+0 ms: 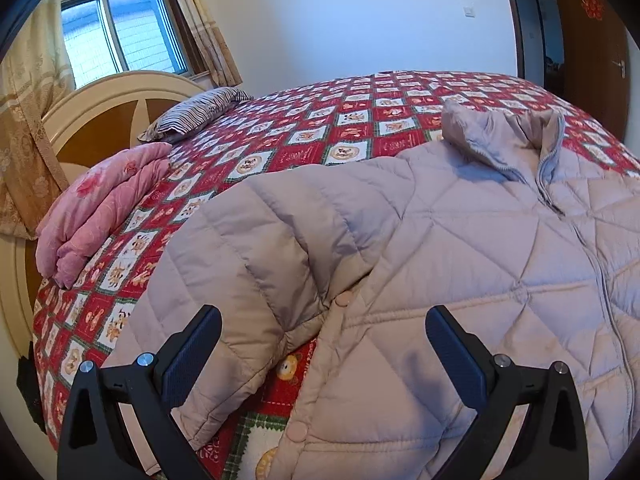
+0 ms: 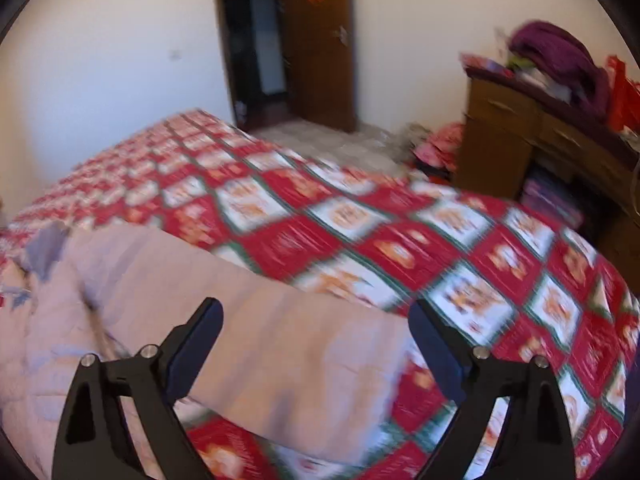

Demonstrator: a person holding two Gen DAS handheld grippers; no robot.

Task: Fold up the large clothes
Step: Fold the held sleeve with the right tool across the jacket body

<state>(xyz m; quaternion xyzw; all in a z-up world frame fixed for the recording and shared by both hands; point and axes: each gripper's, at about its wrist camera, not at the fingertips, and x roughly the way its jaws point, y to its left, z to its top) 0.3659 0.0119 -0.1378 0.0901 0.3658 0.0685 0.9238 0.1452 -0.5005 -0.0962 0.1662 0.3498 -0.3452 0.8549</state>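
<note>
Far left in the left wrist view: cream headboard (image 1: 120, 92) under a curtained window (image 1: 120, 28), striped pillow (image 1: 196, 114) and folded pink quilt (image 1: 100, 208) stacked along the near edge of the bed (image 1: 280, 152), its cover a red-and-white check.

Centre: pale pink quilted jacket (image 1: 460, 240) spread face up across the cover, zip closed, collar (image 1: 500, 136) standing toward the far wall, one sleeve (image 1: 248, 264) angled down toward the camera with its cuff near the bed's edge.

Low in frame: left gripper (image 1: 323, 324), jaws wide apart and holding nothing, left finger over the sleeve, right finger over the jacket's snap-lined edge, no pad pressing on the cloth.

Further right: dark wooden door (image 1: 592, 60) beside the white wall.

Right wrist view, blurred: jacket (image 2: 120, 288) at left, other sleeve (image 2: 288, 344) stretched across the checked bed (image 2: 440, 240) and running between the fingers of the right gripper (image 2: 316, 312); jaws spread wide, gripping nothing, whether the pads brush the sleeve not discernible through the blur.

Behind: open doorway and brown door (image 2: 320, 40). Far right: wooden dresser (image 2: 520, 132) piled with purple cloth (image 2: 560, 52) and other clutter.
</note>
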